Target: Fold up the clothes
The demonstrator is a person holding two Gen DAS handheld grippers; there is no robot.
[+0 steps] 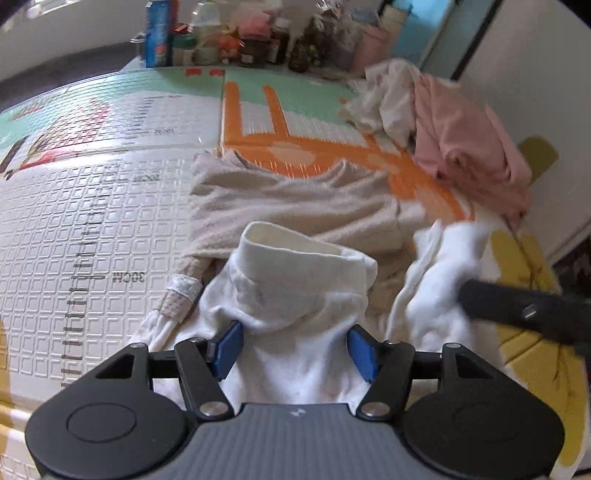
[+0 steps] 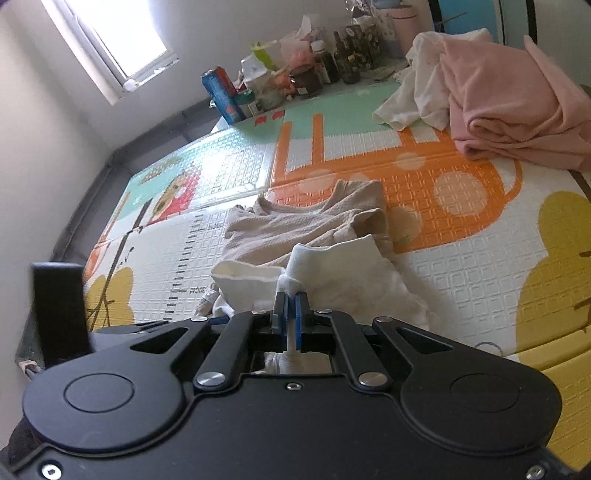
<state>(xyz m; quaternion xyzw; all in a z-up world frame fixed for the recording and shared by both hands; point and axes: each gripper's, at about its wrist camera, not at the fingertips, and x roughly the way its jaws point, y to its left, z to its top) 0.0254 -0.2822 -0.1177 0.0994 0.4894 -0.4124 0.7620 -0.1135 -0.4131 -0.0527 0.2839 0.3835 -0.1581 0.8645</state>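
White and soft, the white garment (image 1: 295,314) lies bunched in the lower middle of the left wrist view, on the play mat (image 1: 92,221). Its ribbed collar (image 1: 295,247) stands up as an open tube that points toward the top of the frame, and the cloth's long axis runs from that collar down toward the camera. A second lobe of the same cloth spreads to the lower right.

The left gripper (image 1: 295,347) has its blue pads set moderately wide on either side of the garment's lower part; the cloth lies between them, but whether the pads press on it cannot be told. The right gripper (image 2: 290,308) has its jaws pinched together on a raised fold of the white cloth, which sticks up just above the pads in the middle of the right wrist view.

Just beyond the white garment, toward the centre of both frames, lies a beige garment (image 1: 288,195), spread flat and touching the white one, with a patterned cuff (image 1: 183,291) at its lower left. Well apart, in the upper right, a pink garment (image 2: 517,107) is heaped against a cream garment (image 2: 413,92).

At the top edge of the mat stands a crowd of bottles and jars (image 2: 325,70) with a blue carton (image 2: 221,96); what they hold is too blurred to tell. A window (image 2: 118,33) glows at the upper left of the right wrist view.
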